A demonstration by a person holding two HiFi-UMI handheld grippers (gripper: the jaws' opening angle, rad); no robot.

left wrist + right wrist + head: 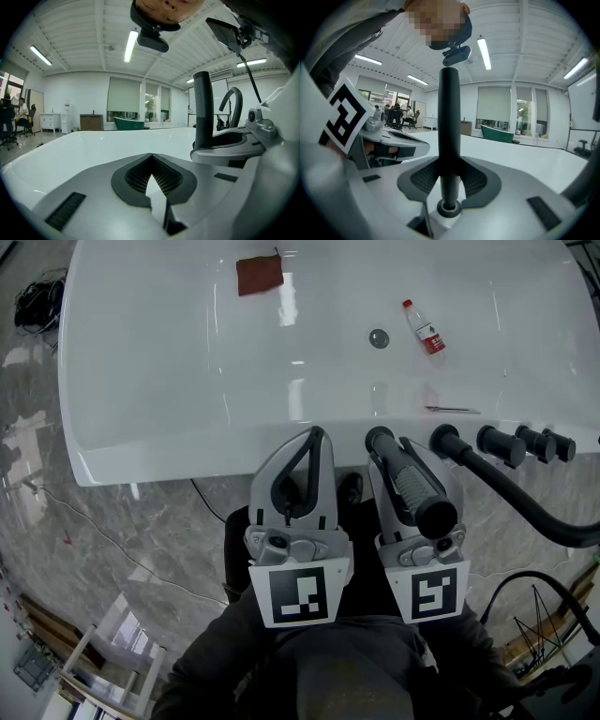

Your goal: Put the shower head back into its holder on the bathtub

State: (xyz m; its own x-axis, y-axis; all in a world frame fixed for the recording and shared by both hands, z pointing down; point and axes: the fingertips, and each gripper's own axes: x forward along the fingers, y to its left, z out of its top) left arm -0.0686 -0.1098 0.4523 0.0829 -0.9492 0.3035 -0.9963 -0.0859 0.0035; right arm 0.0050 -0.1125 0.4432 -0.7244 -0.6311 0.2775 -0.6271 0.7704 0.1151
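Here, shower head (450,117), clamped within right hand-held gripper (449,176)

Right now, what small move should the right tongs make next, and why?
Probably carry the shower head, clamped in the right tongs, forward and right toward the black fittings on the tub rim; it sits short of them.

Hand-held gripper (450,174) clamped on black shower head (450,112), white bathtub (525,159) behind

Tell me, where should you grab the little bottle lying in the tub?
Around the middle of the bottle, coming straight down from above with a jaw on either side. It lies flat on the bathtub floor, so its long round sides are open.
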